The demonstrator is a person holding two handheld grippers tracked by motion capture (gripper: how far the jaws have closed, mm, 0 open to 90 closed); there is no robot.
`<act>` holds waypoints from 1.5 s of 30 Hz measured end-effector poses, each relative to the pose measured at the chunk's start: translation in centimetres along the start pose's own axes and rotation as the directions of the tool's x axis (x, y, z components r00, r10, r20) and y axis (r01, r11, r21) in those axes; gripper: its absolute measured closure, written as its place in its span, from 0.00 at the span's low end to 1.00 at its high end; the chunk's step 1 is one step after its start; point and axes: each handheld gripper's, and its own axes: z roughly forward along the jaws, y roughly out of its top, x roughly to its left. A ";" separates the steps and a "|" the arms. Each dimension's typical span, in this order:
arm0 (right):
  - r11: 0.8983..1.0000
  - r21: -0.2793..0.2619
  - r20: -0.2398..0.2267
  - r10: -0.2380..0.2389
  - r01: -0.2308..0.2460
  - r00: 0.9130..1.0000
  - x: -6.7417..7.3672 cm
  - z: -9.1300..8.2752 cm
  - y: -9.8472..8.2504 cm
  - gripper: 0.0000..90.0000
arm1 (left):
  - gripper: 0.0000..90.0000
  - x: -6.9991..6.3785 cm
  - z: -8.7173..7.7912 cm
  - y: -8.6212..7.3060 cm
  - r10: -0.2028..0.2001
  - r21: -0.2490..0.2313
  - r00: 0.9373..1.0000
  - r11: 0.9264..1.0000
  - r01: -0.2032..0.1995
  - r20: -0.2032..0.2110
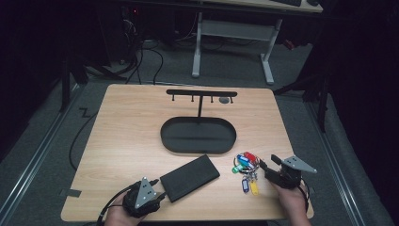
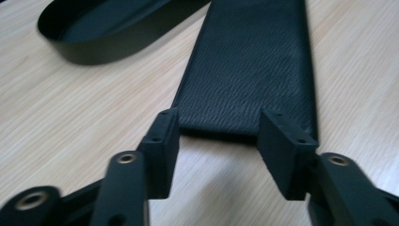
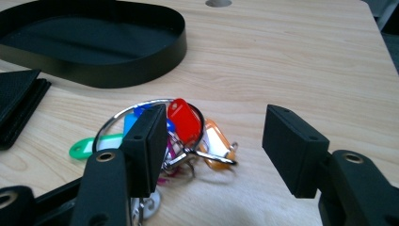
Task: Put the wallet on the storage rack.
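Keys [image 1: 246,165] on a ring with coloured tags lie near the table's [image 1: 122,122] front right corner, wallet [image 1: 189,177] at the front edge. Looks like pre-grasp: right gripper [image 3: 214,141] wide open, empty, needs centring over the ring; left gripper [image 2: 219,141] open at the wallet's end. Black oval tray [image 1: 179,141] and hook stand [image 1: 201,94] sit mid-table.

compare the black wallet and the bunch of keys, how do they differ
The wallet is one flat black textured piece; the bunch of keys is a loose heap of coloured tags on a metal ring. The wallet lies by the left gripper, its near edge between the open fingers; the keys lie by the right gripper, mostly behind one finger. Both rest on the table in front of the oval tray.
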 end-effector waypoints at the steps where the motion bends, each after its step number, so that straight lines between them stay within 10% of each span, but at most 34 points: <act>1: 1.000 0.001 0.004 0.002 -0.002 1.000 -0.1 -0.2 -0.1 0.46 | 0.51 -0.1 0.1 0.2 0.011 -0.006 1.000 1.000 -0.011 0.007; 24: 0.998 0.039 0.078 0.049 -0.052 0.996 -2.0 -4.0 -3.0 0.46 | 0.47 -2.3 4.6 3.0 0.162 0.004 0.978 0.987 -0.163 0.134; 30: 0.997 0.043 0.087 0.061 -0.065 0.994 -2.2 -4.5 -3.4 0.46 | 0.49 -2.8 5.4 3.3 0.170 0.010 0.977 0.985 -0.173 0.125; 36: 0.997 0.044 0.085 0.057 -0.061 0.995 -2.2 -4.4 -3.4 0.46 | 0.48 -4.4 6.6 3.5 0.284 0.049 0.958 0.957 -0.286 0.031; 45: 0.997 0.047 0.072 0.052 -0.055 0.996 -2.0 -4.0 -3.1 0.46 | 0.57 -4.7 6.5 3.1 0.299 0.033 0.954 0.954 -0.299 0.006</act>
